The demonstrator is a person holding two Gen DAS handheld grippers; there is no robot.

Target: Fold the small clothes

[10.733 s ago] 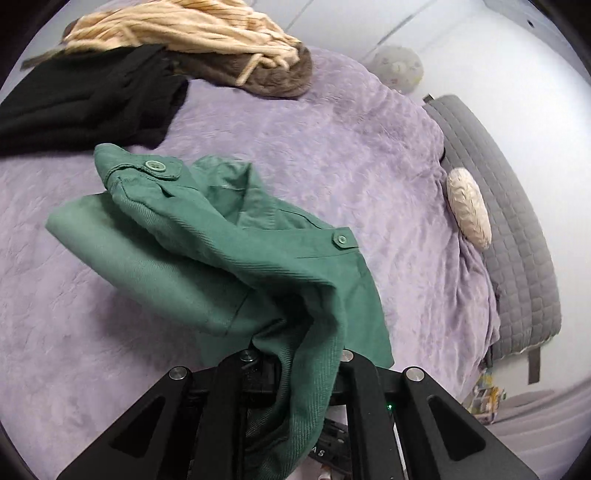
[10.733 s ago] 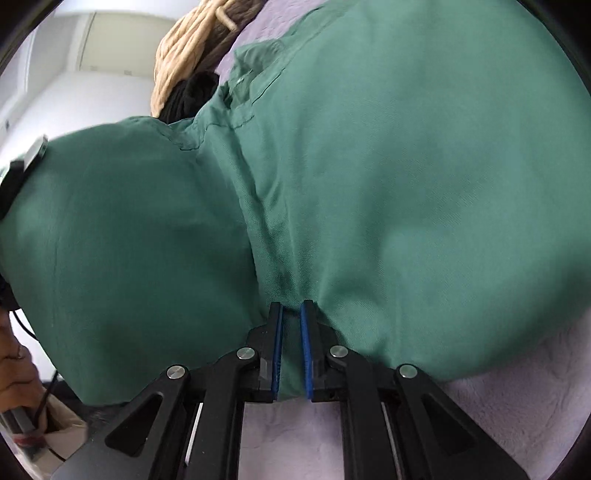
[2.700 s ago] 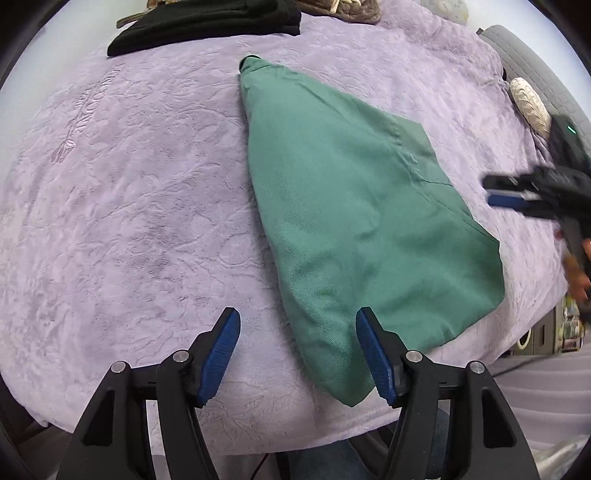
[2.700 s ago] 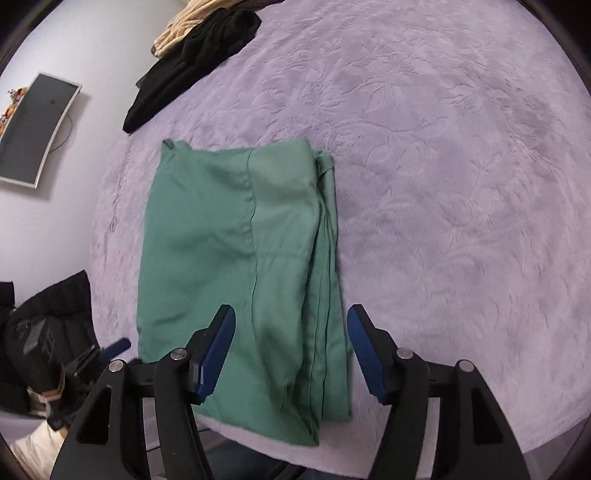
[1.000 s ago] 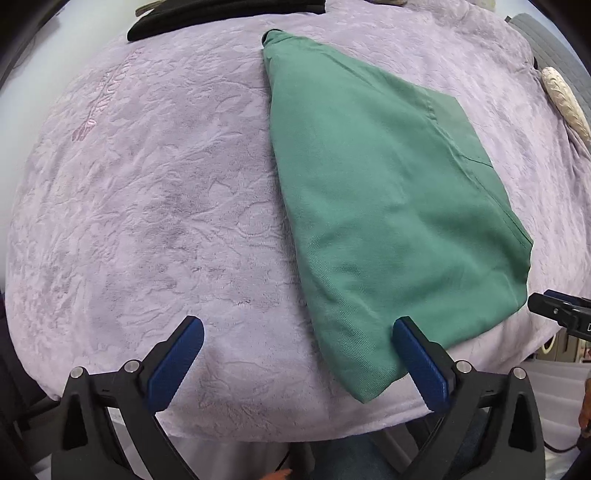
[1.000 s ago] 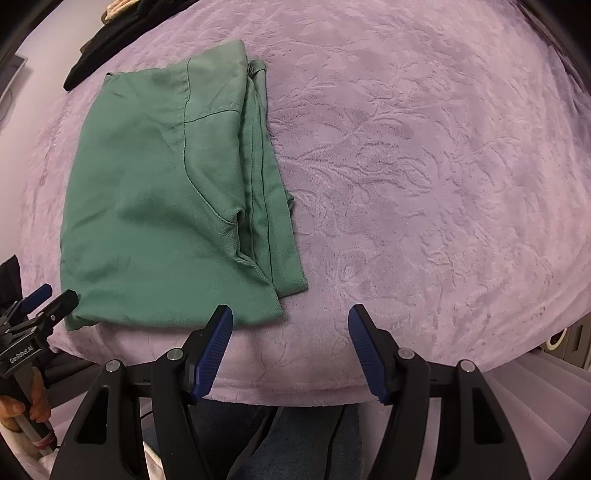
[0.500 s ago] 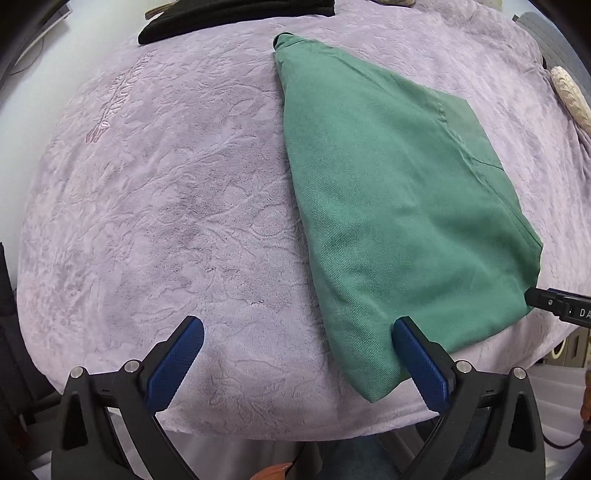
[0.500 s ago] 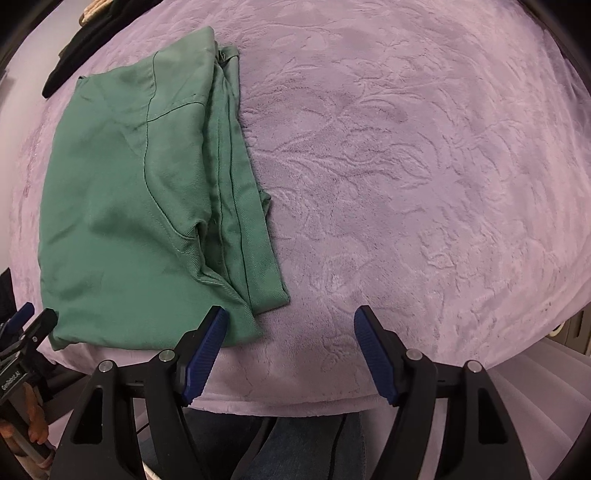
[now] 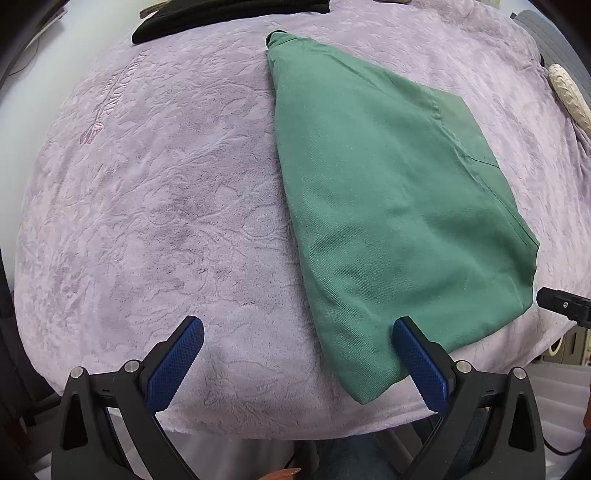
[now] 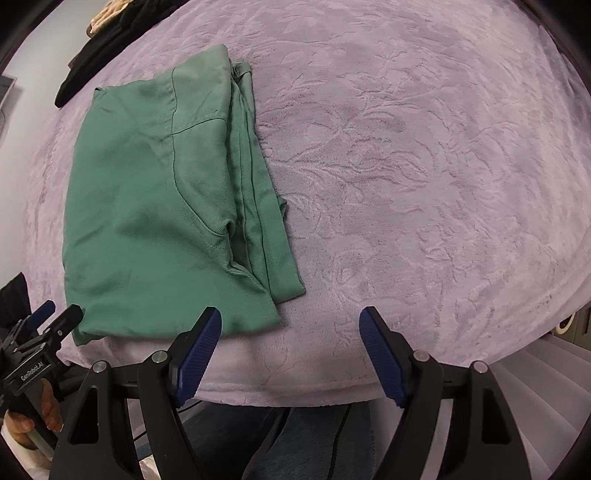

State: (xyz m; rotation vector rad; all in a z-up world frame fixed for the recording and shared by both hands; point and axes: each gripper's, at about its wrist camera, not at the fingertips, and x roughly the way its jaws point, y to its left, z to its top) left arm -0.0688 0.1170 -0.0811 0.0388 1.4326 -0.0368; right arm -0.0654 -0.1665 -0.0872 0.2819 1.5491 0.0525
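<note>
black clothes [image 9: 229,16] cut off at top edge, cream object [image 9: 570,94] cropped at right

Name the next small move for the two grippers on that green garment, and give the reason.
Probably lower both grippers onto the near edge. The green garment lies folded flat on the purple blanket, both grippers hold nothing, the left gripper straddles its near left corner, and the right gripper, jaws opening, hangs just right of the other corner. That seems to set up one more fold away from the person.
</note>
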